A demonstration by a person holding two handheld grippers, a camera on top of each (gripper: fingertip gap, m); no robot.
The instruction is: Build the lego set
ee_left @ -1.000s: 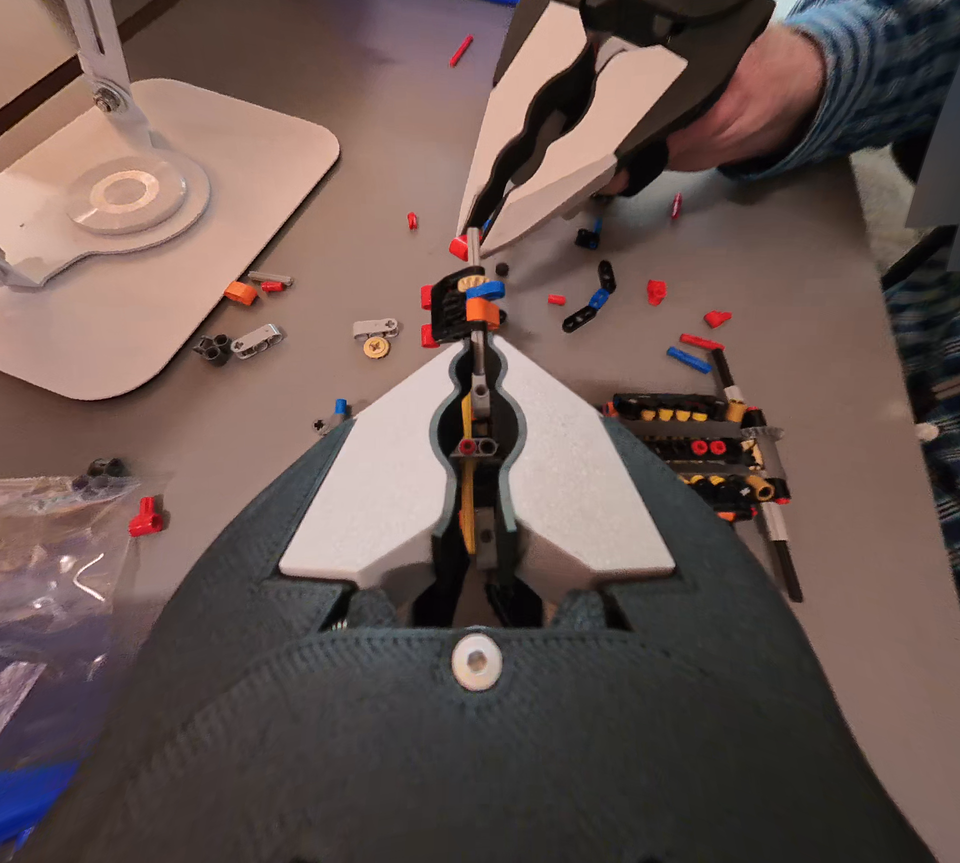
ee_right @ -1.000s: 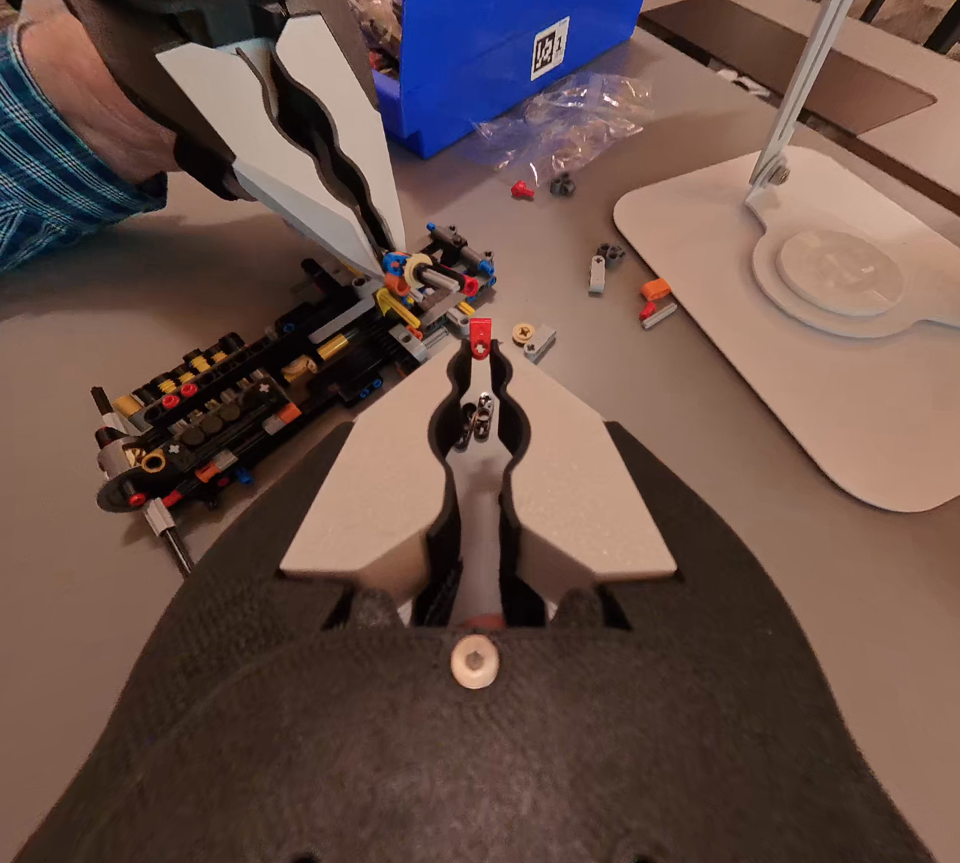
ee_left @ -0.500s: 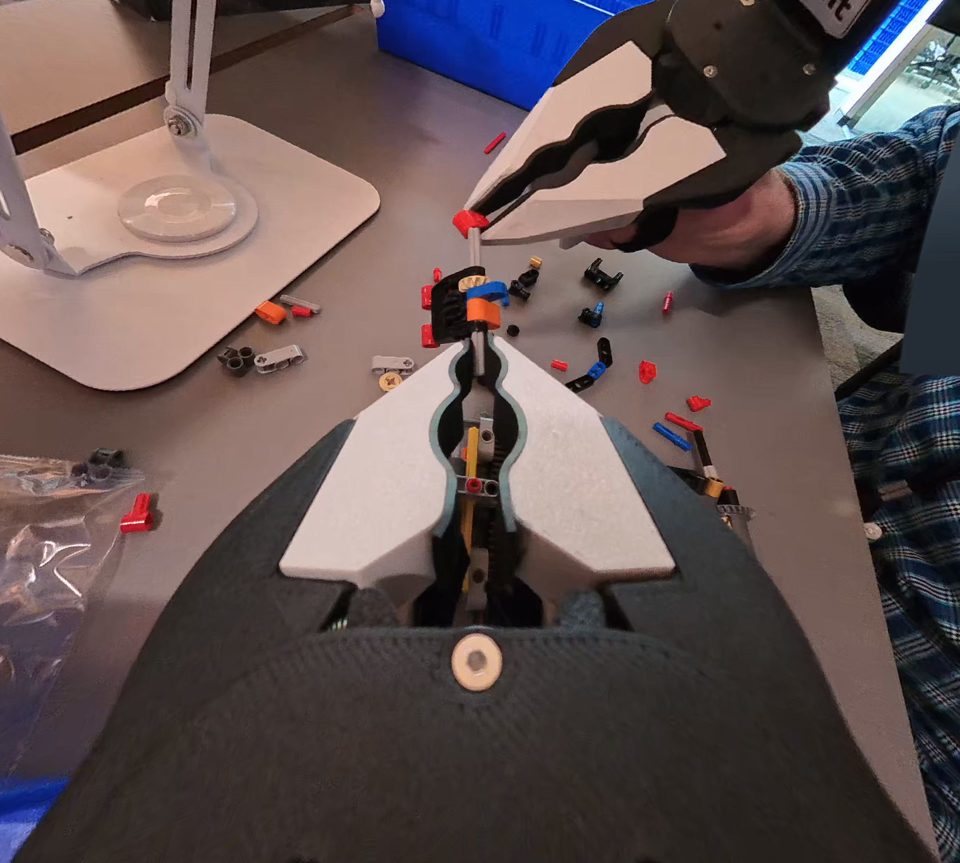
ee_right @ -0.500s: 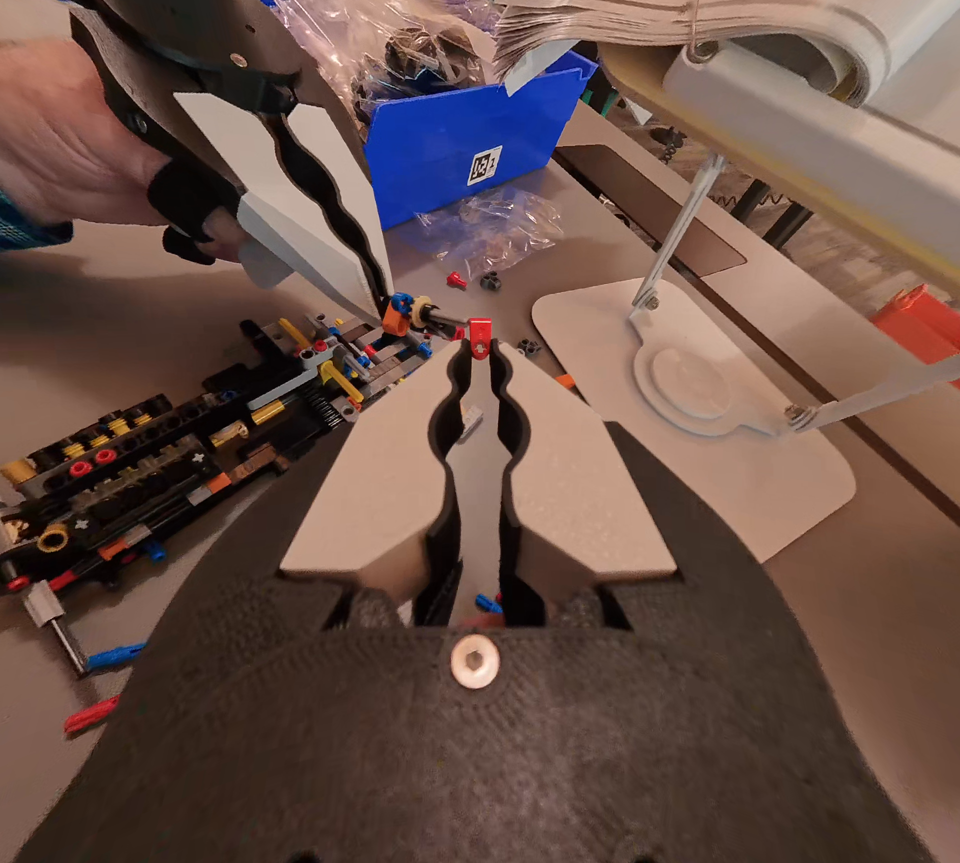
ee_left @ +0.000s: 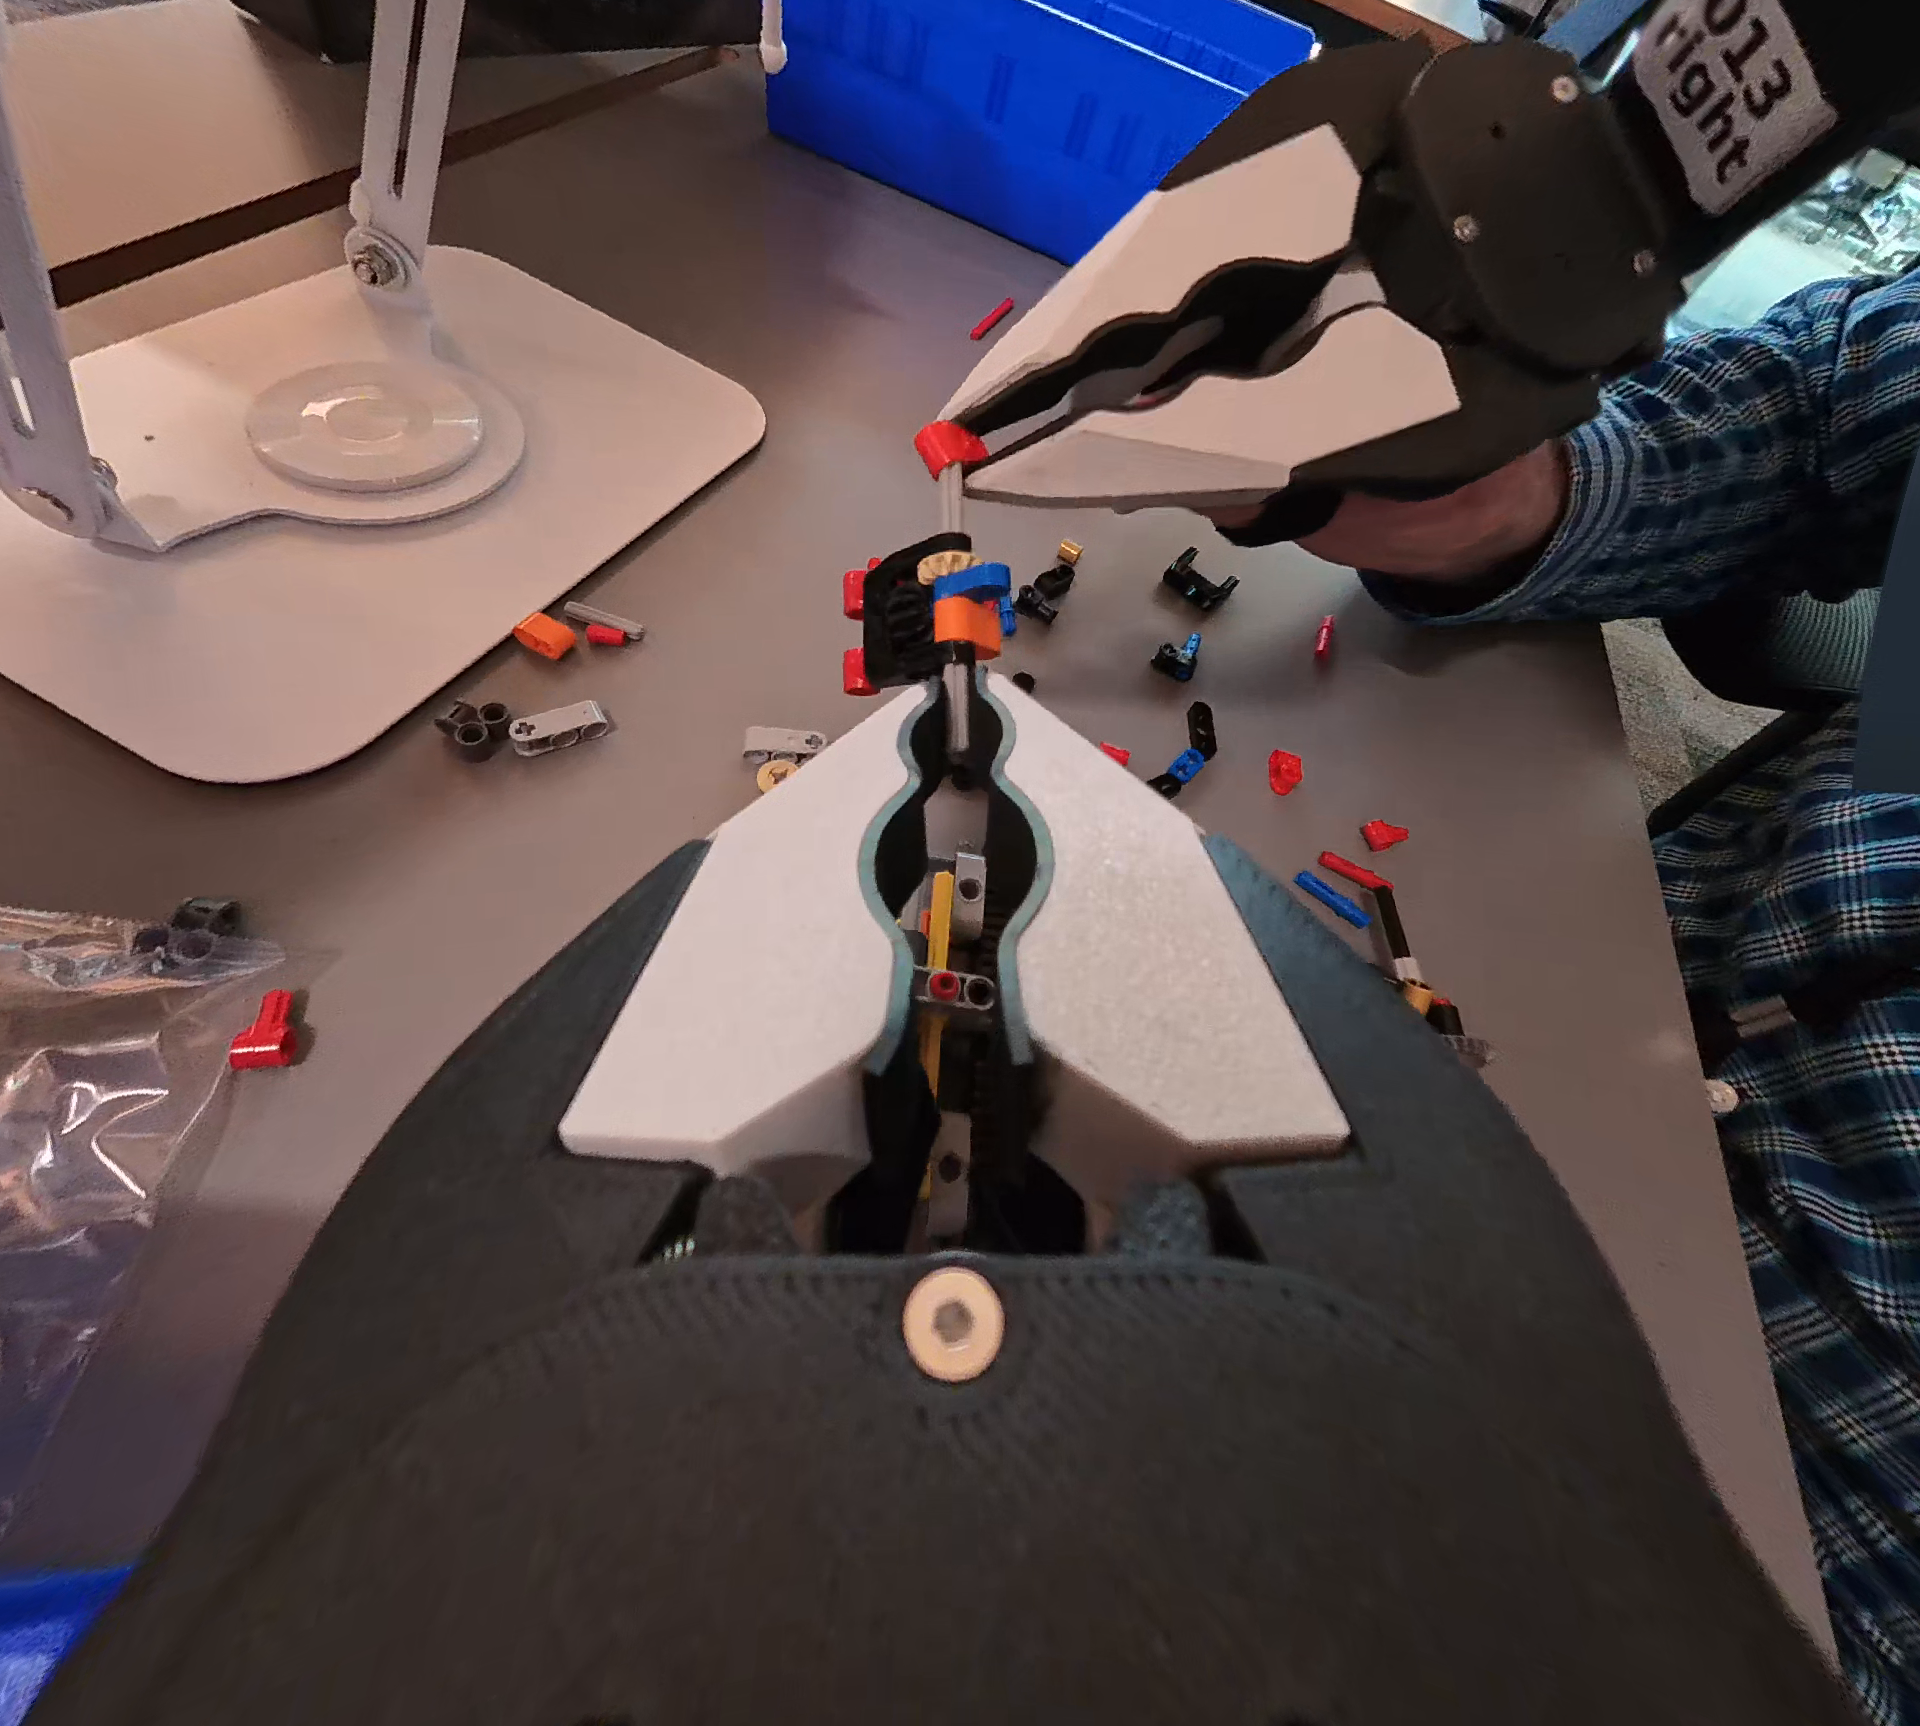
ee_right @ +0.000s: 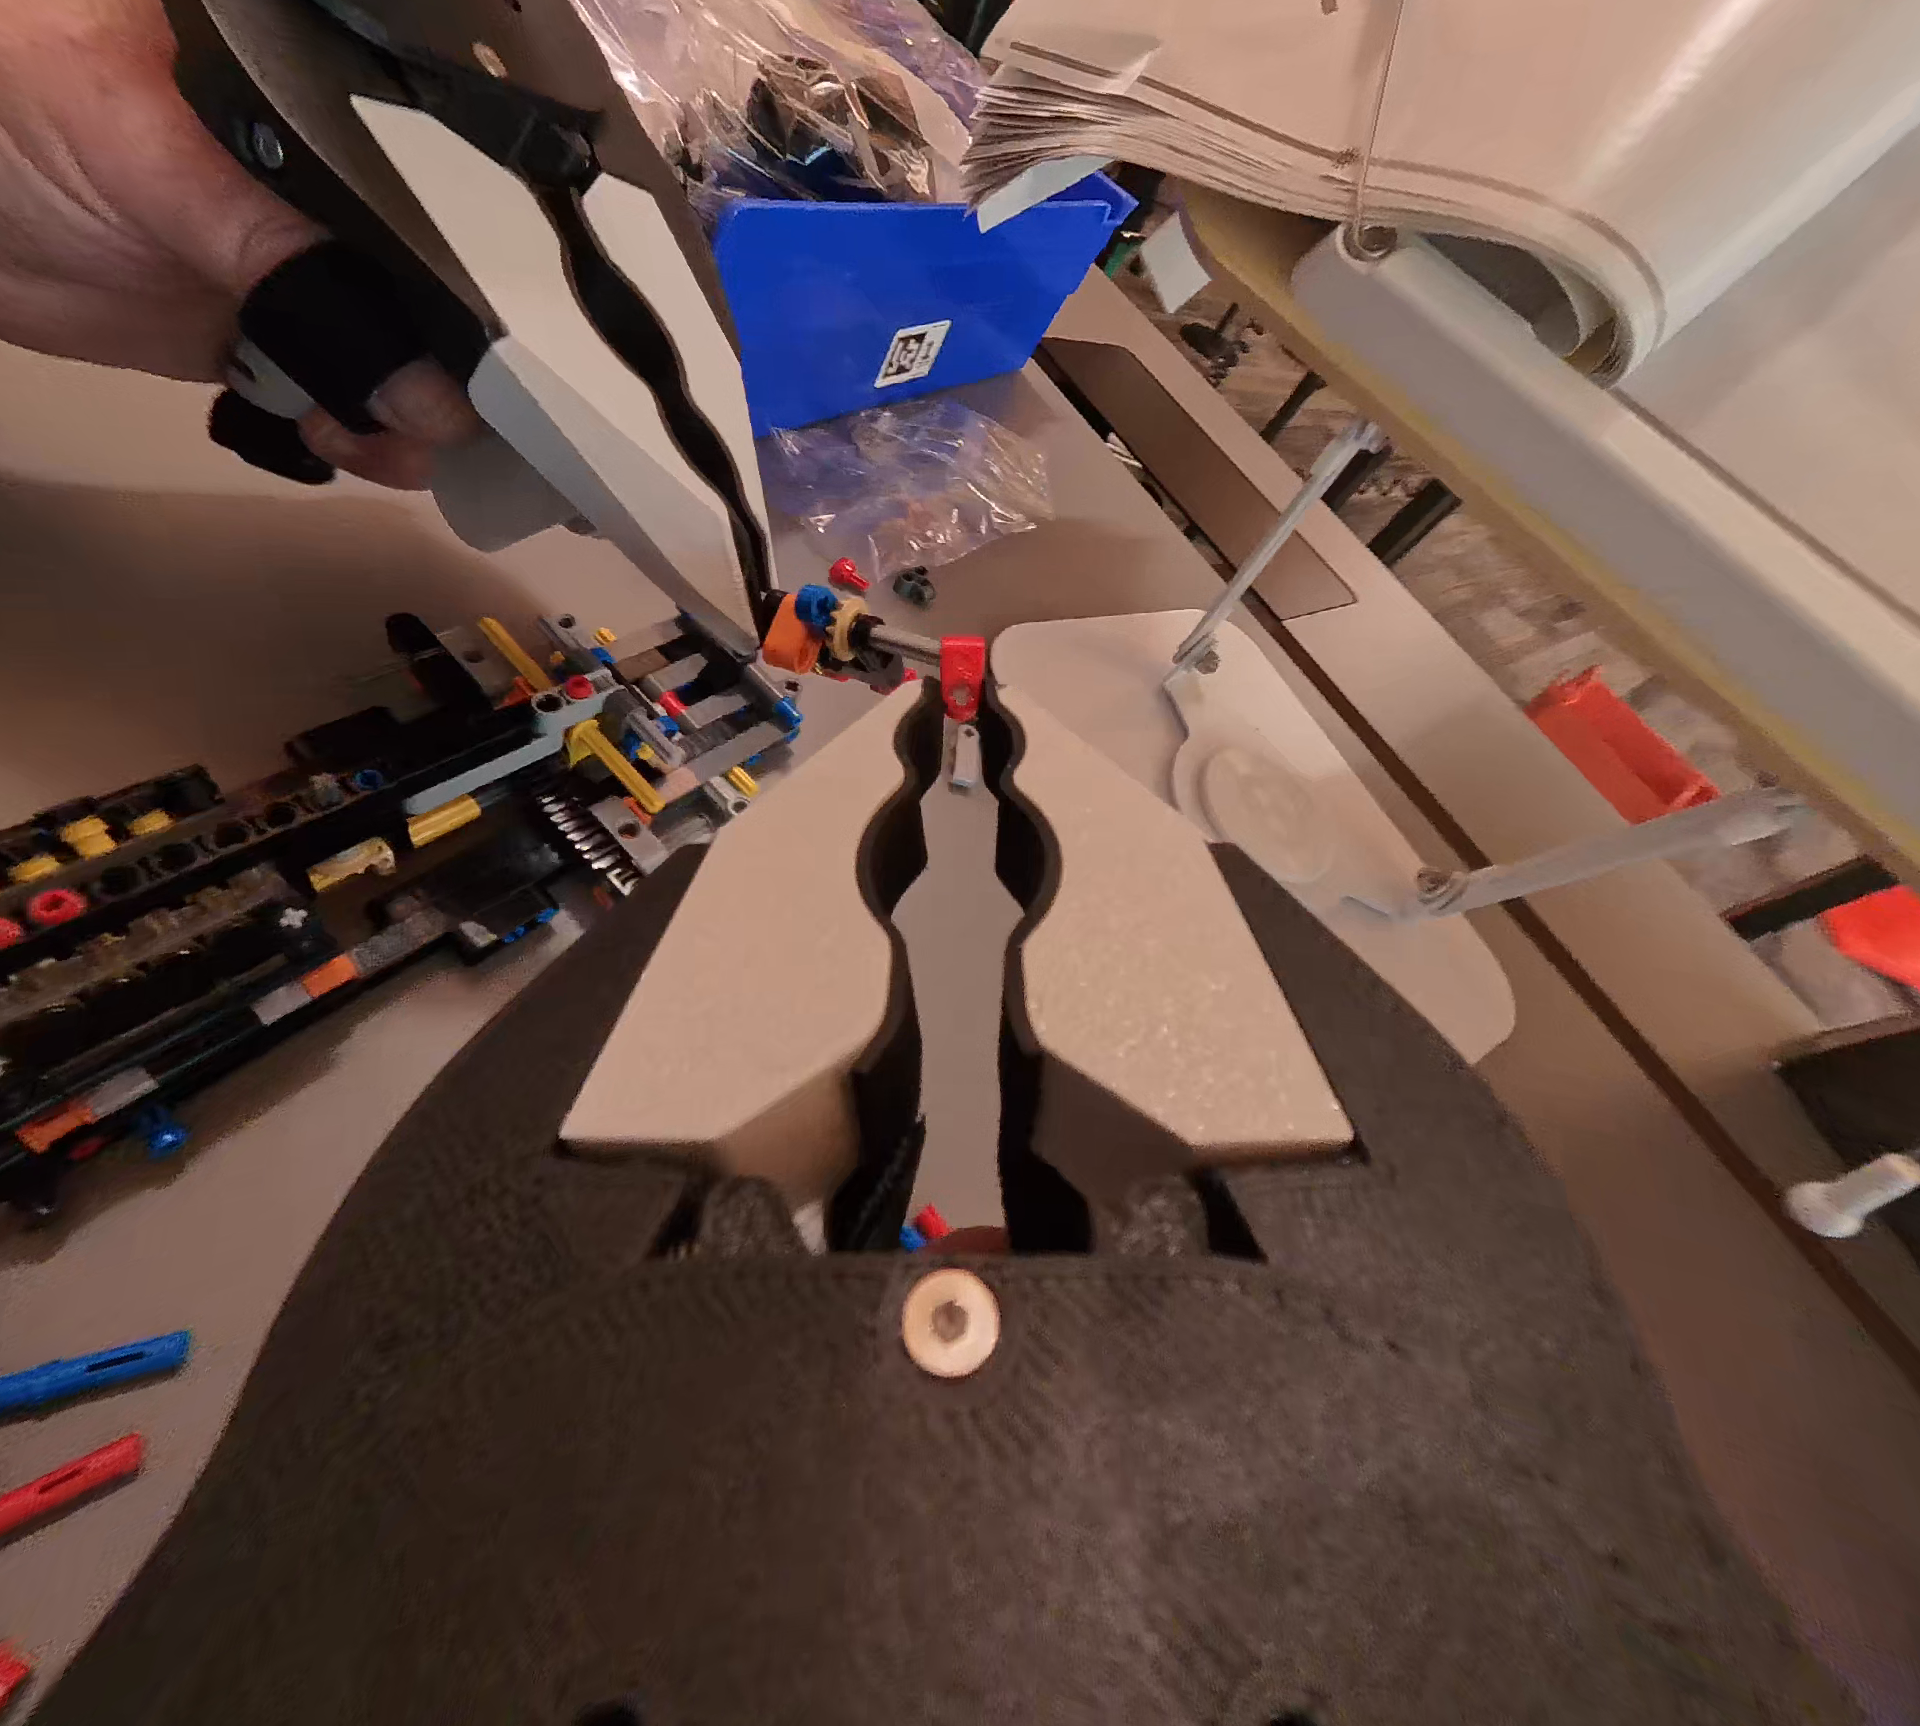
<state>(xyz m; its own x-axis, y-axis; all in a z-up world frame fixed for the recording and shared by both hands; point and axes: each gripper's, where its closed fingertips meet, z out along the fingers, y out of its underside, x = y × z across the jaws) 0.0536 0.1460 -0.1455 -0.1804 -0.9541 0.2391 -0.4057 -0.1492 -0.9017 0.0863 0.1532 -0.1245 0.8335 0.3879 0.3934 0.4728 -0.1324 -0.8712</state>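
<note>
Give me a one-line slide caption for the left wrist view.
Left hand-held gripper grips the grey axle of the lego assembly while the right hand-held gripper presses a red connector onto its tip.

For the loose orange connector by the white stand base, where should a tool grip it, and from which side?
Grip the orange connector across its short width, on the two long flat sides, descending from above. It lies flat on the table with its long axis slanted; the grey pin sits close behind it, so avoid closing lengthwise.
</note>
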